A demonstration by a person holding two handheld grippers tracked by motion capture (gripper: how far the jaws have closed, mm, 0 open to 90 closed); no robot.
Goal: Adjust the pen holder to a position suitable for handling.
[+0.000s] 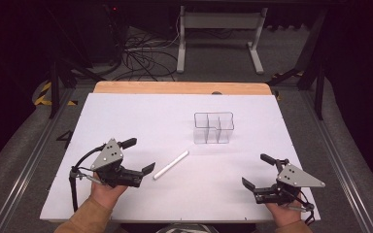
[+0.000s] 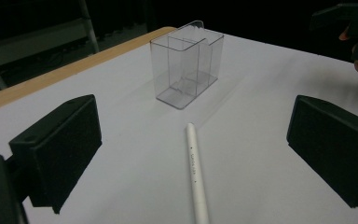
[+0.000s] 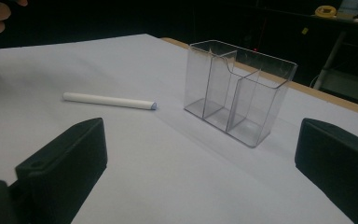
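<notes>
- While both grippers hover low over the white table [image 1: 126, 111], one white pen [image 1: 171, 164] lies flat on it, in front of the clear acrylic organizer [image 1: 213, 127] and apart from it.
- Left gripper [image 1: 138, 158]: jaws spread wide and empty; the pen lies just beyond its jaw tips, on the organizer's side of it, touching neither jaw.
- From the left gripper view, the pen [image 2: 195, 172] runs up the middle of the gap between the two black jaws, its far end aimed at the organizer [image 2: 186, 63].
- Right gripper [image 1: 257, 171]: jaws likewise wide apart, clamped on nothing; it sits well apart from the pen, nearer the person than the organizer.
- From the right gripper view, the pen [image 3: 109, 100] lies left of the organizer [image 3: 237, 93], its tip near the organizer's base without touching.
- Count: one pen, one organizer, two grippers, one held in each hand.
- Organizer stands upright; three compartments show, split by clear walls, and nothing can be seen inside them.
</notes>
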